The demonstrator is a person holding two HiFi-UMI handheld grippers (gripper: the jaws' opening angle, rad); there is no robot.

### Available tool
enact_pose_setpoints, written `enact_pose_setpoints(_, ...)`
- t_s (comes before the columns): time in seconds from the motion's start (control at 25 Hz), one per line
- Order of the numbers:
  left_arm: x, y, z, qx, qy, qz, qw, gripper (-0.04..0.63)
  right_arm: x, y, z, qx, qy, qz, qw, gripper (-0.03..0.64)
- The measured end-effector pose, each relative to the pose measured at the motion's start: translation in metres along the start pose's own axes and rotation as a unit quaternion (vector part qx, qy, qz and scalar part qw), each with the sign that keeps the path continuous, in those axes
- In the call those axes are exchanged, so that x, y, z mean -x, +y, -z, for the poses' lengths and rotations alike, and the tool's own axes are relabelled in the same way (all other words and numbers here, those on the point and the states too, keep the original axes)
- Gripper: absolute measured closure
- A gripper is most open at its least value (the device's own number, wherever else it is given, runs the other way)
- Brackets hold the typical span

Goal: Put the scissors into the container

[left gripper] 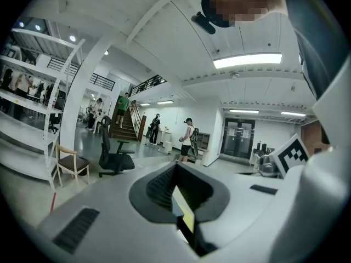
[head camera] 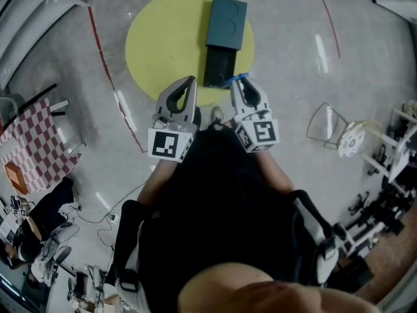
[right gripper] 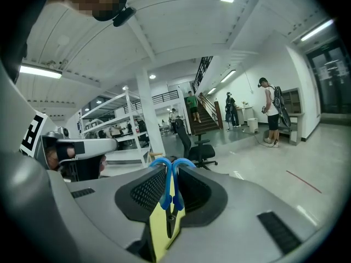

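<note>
Left gripper (head camera: 191, 82): I hold it low in front of me, level with my right gripper and a little apart from it.
Left fingers (left gripper: 159, 188): pressed together at the tips with nothing between them. Through the loop they form behind the tips, a strip of yellow shows.
Right gripper (head camera: 240, 83): its tips point toward the near end of the container.
Right fingers (right gripper: 145, 193): pinching the scissors.
Scissors (right gripper: 165, 185): clamped upright between my right fingers. The two blue handle loops arch up past the fingertips, and the dark blades run down into the gap toward the gripper body. In the head view only the blue handles (head camera: 236, 79) show, poking out beyond the right fingertips.
Container (head camera: 226, 22): a dark teal box with a black part at its near end. It lies straight ahead of my right fingertips and ahead and to the right of my left ones. The scissors are just short of its near end, not in it.
Surface (head camera: 156, 38): a round yellow top under the container. Both pairs of fingertips reach over its near edge.
Floor (head camera: 293, 57): grey, with a red line curving past well left of my left fingers.
Chair (left gripper: 113, 158): a black office chair far beyond my left fingertips, with people standing further back by a staircase.
</note>
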State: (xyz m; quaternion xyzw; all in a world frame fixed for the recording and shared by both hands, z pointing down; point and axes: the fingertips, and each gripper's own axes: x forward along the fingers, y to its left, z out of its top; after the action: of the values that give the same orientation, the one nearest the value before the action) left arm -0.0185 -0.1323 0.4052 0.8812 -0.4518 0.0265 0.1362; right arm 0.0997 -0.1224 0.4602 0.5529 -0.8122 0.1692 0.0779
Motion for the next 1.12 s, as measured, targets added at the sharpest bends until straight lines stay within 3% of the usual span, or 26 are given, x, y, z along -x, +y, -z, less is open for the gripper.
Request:
enact_pose_setpoints(0.76,-0.019,0.023,0.005,0.016,0.010,0.005,0.9998,0.609,-0.057,-0.022,0.064,-0.004,0.077,0.029,0.997,0.545)
enact_pose_setpoints(1.12,-0.027,0.028,0.011,0.020,0.017,0.003,0.9996,0.609,-0.074,-0.038,0.102,0.003,0.138,0.041,0.990,0.545)
